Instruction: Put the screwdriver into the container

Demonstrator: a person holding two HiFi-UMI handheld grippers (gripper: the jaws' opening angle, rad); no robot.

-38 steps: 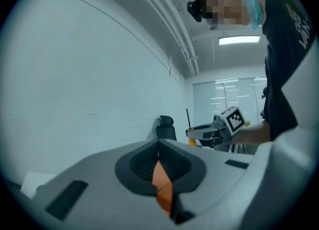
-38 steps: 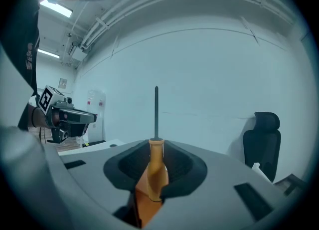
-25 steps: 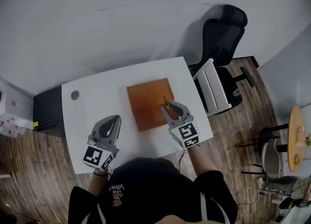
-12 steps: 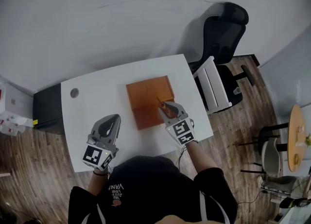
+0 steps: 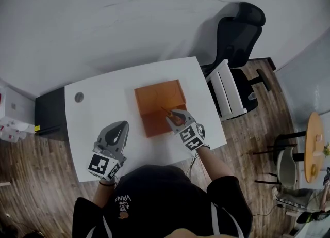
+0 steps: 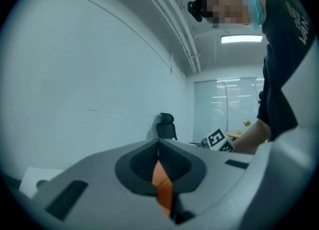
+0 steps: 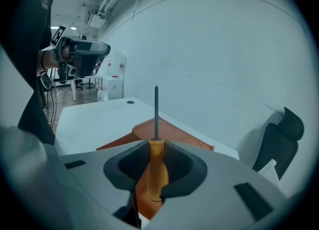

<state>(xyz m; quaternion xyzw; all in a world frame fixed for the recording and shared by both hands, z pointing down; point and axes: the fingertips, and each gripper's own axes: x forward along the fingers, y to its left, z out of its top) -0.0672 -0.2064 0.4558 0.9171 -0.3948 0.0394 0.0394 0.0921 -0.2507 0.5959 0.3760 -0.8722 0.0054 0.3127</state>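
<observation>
Orange-handled screwdriver (image 7: 156, 166) sits clamped in right claw (image 5: 174, 116) (shaft pointing forward).

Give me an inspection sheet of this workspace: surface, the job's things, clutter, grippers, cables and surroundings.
Surface: white table, bare apart from a grommet hole.
Job's things: orange container flat on the table; screwdriver held by its orange handle, shaft out over the container, not released.
Clutter: nothing seen.
Grippers: right gripper shut on the screwdriver; left gripper shut, empty, at the table's near left.
Cables: nothing seen on the table.
Surroundings: black office chair, dark cabinet, wooden floor.
</observation>
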